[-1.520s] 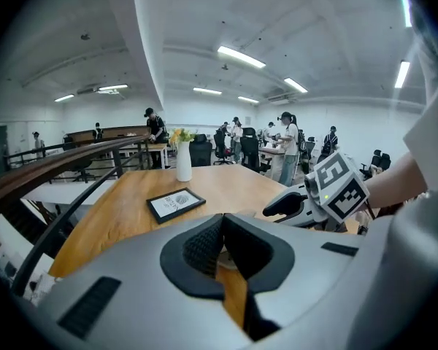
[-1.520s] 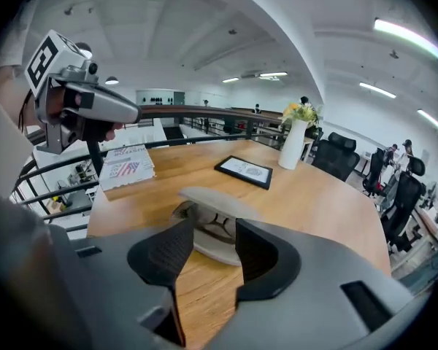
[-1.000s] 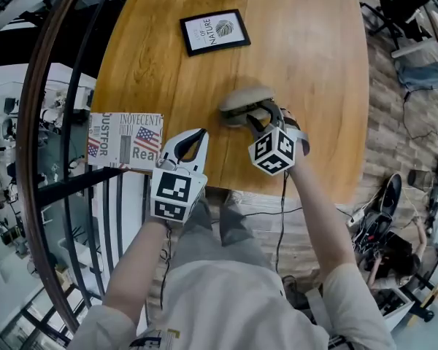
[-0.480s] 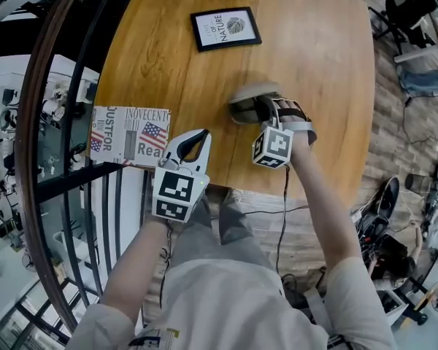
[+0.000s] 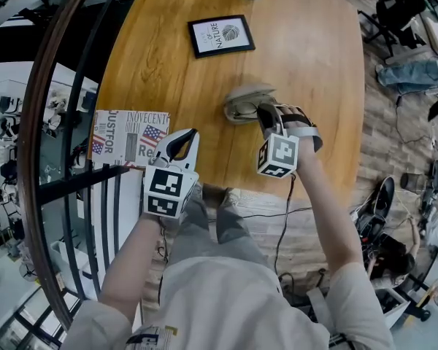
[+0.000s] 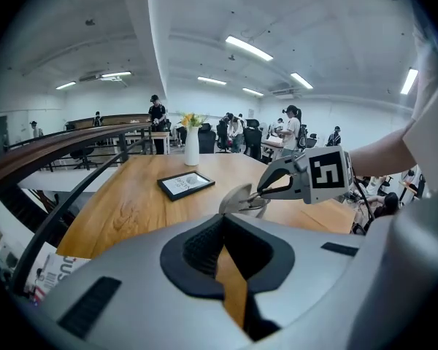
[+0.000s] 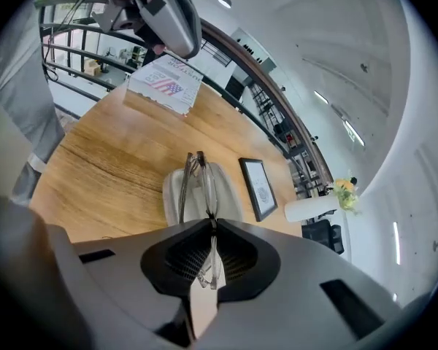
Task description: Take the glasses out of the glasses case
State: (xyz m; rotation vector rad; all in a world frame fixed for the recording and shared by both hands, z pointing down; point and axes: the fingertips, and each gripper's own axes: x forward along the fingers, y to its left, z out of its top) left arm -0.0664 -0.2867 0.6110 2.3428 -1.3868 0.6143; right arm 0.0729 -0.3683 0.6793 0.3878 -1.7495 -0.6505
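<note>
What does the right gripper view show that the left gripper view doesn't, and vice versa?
Only the right gripper view: the glasses, clear and close, between the closing jaws of the right gripper, over the case.
Only the left gripper view: the left gripper with its jaws together on nothing, and people at the far desks; the glasses cannot be made out there.
Both: case, frame, vase, table; each also shows the other gripper.
</note>
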